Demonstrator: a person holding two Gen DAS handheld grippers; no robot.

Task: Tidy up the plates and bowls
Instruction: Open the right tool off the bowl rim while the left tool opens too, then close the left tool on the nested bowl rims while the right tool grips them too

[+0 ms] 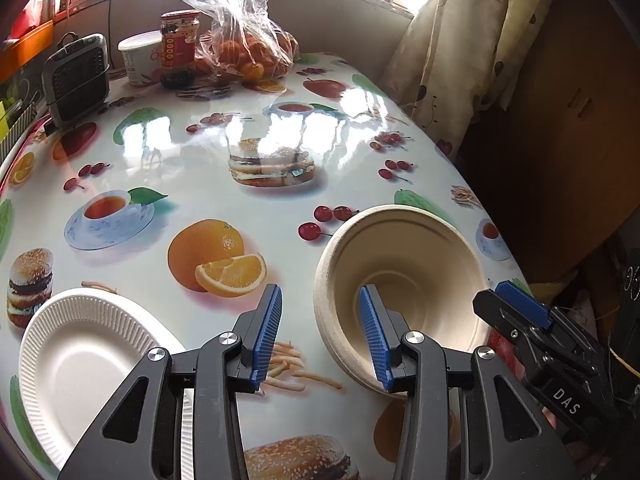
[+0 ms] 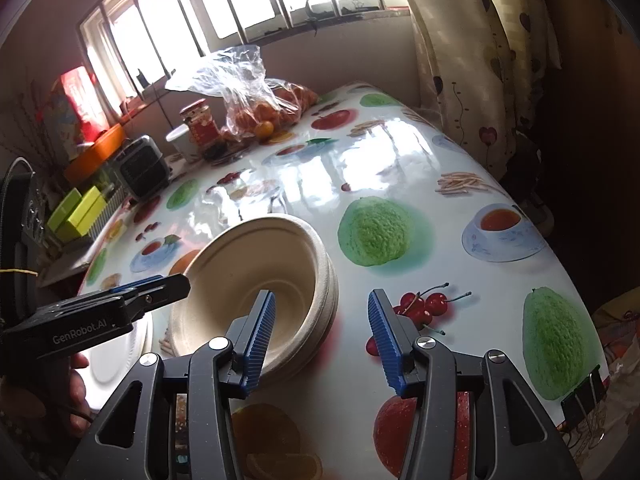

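A stack of beige pulp bowls (image 1: 404,264) (image 2: 256,264) stands on the fruit-print table (image 1: 192,148), near its right edge. My left gripper (image 1: 320,338) (image 2: 176,285) is open over the bowl's left rim, one blue pad inside the bowl and one outside, neither pressing. My right gripper (image 2: 322,340) (image 1: 498,298) is open over the opposite rim in the same way, its left finger inside the bowl. A white ribbed paper plate (image 1: 80,352) (image 2: 116,350) lies flat to the left of the bowls, beside my left gripper.
At the table's far end stand a plastic bag of oranges (image 1: 248,48), a red-labelled jar (image 1: 178,44), a white tub (image 1: 140,56) and a small grey heater (image 1: 76,76). A curtain (image 1: 452,40) hangs past the right edge. A binder clip (image 2: 584,396) grips the cloth.
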